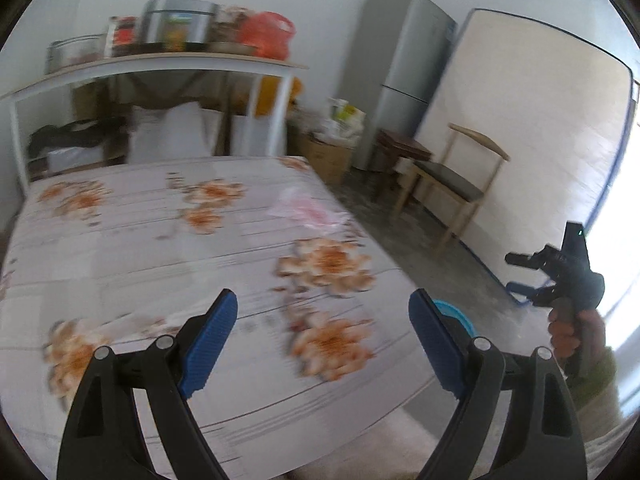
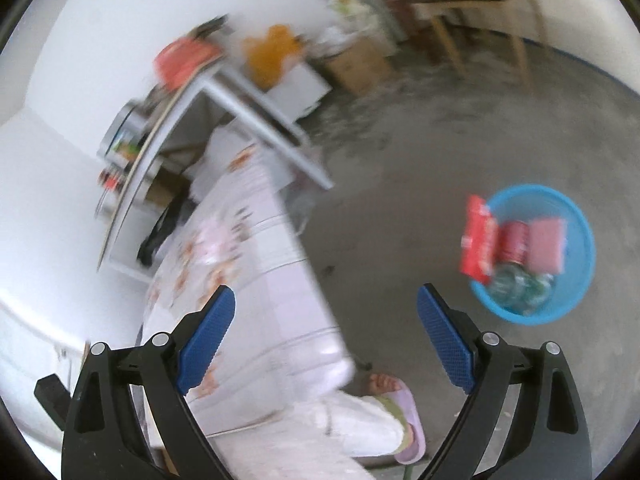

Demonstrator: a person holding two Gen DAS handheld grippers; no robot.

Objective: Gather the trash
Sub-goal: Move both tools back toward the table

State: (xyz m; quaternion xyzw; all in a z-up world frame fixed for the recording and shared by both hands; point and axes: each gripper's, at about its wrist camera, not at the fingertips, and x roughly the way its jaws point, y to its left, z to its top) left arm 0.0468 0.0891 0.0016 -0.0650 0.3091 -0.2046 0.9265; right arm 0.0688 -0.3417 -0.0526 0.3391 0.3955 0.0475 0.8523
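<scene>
A crumpled pink plastic bag (image 1: 306, 210) lies on the flowered bed (image 1: 160, 248) near its right edge. My left gripper (image 1: 322, 312) hangs open over the bed's near part, nothing between its blue pads. On the floor stands a blue basin (image 2: 576, 248) holding a red wrapper (image 2: 476, 238), a red can (image 2: 516, 240), a pink packet (image 2: 546, 246) and clear crushed bottles (image 2: 518, 284). Only the basin's rim (image 1: 454, 310) peeks out behind the left gripper's right finger. My right gripper (image 2: 326, 314) is open and empty, rolled sideways above the bed's edge; it shows too in the left wrist view (image 1: 520, 276), held by a hand.
A white shelf (image 1: 160, 62) with pots and a red bag stands behind the bed. A cardboard box (image 1: 328, 156), a grey fridge (image 1: 400, 76), a dark stool (image 1: 404, 148), a wooden chair (image 1: 456, 184) and a leaning mattress (image 1: 532, 128) line the room. A slippered foot (image 2: 400, 412) stands by the bed.
</scene>
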